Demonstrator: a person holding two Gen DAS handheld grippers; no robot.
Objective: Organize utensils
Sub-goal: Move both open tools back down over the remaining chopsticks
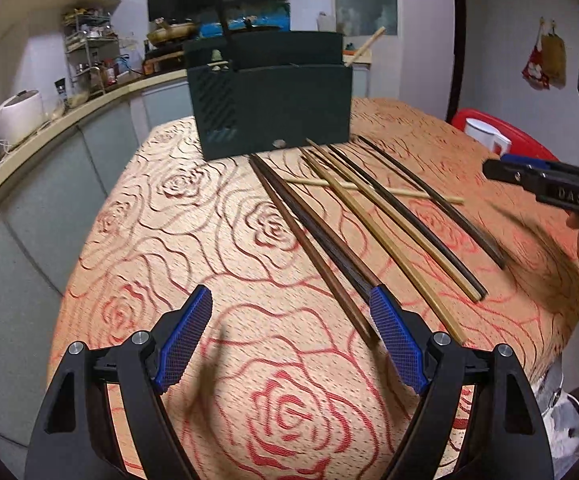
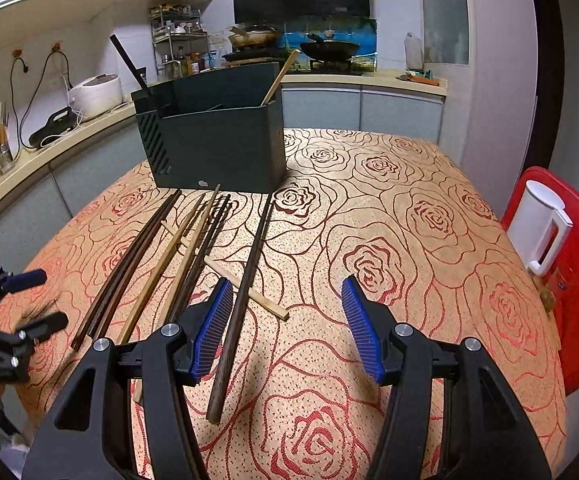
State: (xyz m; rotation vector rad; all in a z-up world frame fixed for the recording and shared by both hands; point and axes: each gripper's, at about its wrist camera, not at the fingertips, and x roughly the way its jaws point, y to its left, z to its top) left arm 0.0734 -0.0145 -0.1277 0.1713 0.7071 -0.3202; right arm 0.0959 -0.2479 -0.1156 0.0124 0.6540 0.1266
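Working from biggest down: rose-print tablecloth (image 2: 429, 208) covers the table w/ the dark green holder box (image 2: 213, 140) at the far side, one dark stick and one pale stick already standing in it; chopsticks (image 1: 369, 216) lie loose in a fan just in front of it. I read this as the pick-up step, approx early on; left gripper (image 1: 291, 340) wide open, nothing held, its right pad by the brown pair; right gripper (image 2: 287, 328) roughly half open, empty, w/ a dark chopstick (image 2: 245, 292) between its pads, untouched; next I'd close on one stick, then lift. Only legible text: "DAS" on the right gripper's body.
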